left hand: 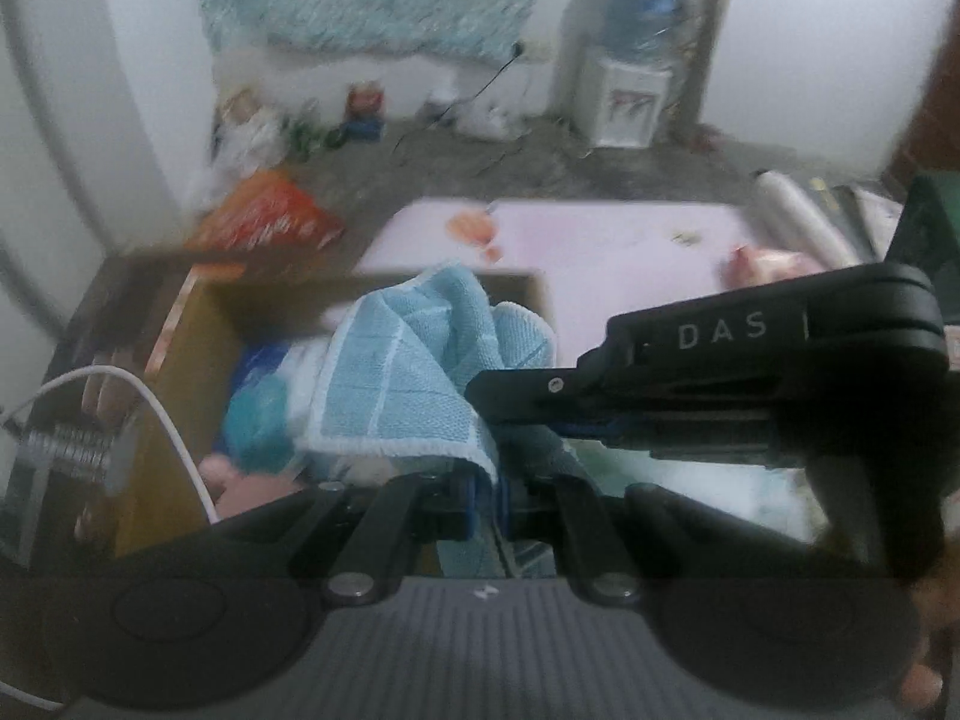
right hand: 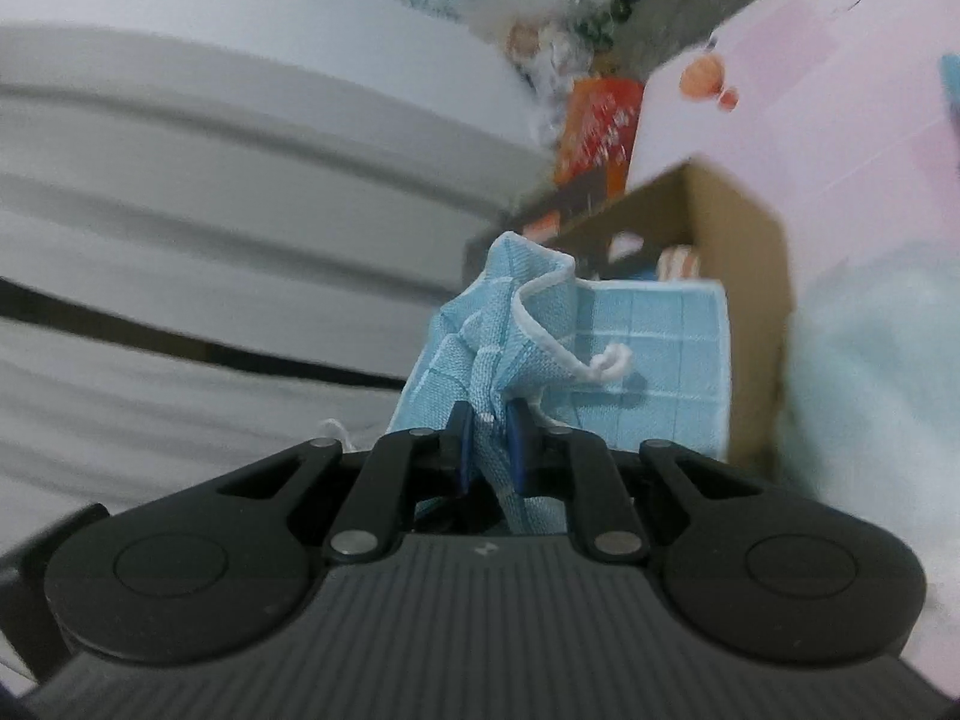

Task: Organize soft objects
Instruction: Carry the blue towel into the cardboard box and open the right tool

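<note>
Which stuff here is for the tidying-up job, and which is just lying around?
For the job:
- blue cloth, pinched by both the left gripper and the right gripper
- cardboard box, with soft things inside

Just lying around:
- orange bag on the floor
- water dispenser by the wall
- white cable
- pink mat

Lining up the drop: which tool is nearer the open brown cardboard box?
Left, narrowly. The left tool, shut on the light blue checked cloth, hangs over the opening of the brown cardboard box; the right tool, gripping the same cloth, reaches in from its right side.
</note>
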Demonstrator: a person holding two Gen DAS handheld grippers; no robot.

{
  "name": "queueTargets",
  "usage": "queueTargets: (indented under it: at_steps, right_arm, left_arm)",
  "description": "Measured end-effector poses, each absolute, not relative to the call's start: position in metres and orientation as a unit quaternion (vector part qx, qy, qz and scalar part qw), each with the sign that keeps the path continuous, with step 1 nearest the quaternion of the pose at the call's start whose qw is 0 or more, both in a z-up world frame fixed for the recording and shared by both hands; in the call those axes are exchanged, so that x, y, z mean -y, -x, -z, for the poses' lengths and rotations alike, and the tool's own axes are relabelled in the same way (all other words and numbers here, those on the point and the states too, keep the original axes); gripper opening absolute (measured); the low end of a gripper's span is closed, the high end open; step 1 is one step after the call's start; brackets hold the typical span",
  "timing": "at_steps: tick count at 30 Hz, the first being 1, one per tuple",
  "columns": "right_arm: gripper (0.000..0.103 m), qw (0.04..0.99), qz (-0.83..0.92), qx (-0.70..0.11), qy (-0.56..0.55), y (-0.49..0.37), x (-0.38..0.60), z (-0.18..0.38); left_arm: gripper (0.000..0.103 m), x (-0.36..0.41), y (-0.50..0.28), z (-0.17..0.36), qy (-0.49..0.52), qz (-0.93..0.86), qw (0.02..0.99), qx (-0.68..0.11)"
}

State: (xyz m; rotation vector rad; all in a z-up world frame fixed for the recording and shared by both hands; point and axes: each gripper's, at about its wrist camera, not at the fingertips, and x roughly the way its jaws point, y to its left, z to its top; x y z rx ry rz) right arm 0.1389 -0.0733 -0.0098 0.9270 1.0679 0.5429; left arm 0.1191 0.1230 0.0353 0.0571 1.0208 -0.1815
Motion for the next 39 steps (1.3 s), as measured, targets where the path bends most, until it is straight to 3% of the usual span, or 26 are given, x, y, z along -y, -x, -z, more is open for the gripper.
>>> queueTargets:
  at_steps: [14, 19, 21, 23, 32, 35, 39]
  right_arm:
    - [0.013, 0.748, -0.139, -0.590, -0.271, -0.121, -0.052, 0.053]
    - [0.022, 0.756, -0.119, -0.594, -0.249, -0.134, -0.047, 0.060]
    - [0.022, 0.759, -0.115, -0.590, -0.252, -0.142, -0.043, 0.063]
    - [0.023, 0.763, -0.115, -0.582, -0.258, -0.144, -0.039, 0.062]
    - [0.023, 0.785, -0.115, -0.529, -0.302, -0.140, 0.000, 0.041]
    - [0.023, 0.788, -0.110, -0.519, -0.312, -0.135, 0.015, 0.037]
    - [0.023, 0.792, -0.105, -0.509, -0.320, -0.128, 0.034, 0.035]
  left_arm:
    - [0.010, -0.187, -0.141, 0.064, -0.056, 0.116, 0.816, -0.564]
    - [0.024, -0.179, -0.138, 0.073, -0.086, 0.133, 0.805, -0.571]
    - [0.036, -0.178, -0.135, 0.069, -0.091, 0.136, 0.807, -0.568]
    - [0.039, -0.179, -0.133, 0.063, -0.087, 0.133, 0.813, -0.561]
    - [0.036, -0.172, -0.134, 0.052, -0.065, 0.116, 0.827, -0.546]
    - [0.025, -0.160, -0.144, 0.066, -0.078, 0.102, 0.822, -0.555]
    - [0.021, -0.146, -0.159, 0.096, -0.081, 0.095, 0.804, -0.582]
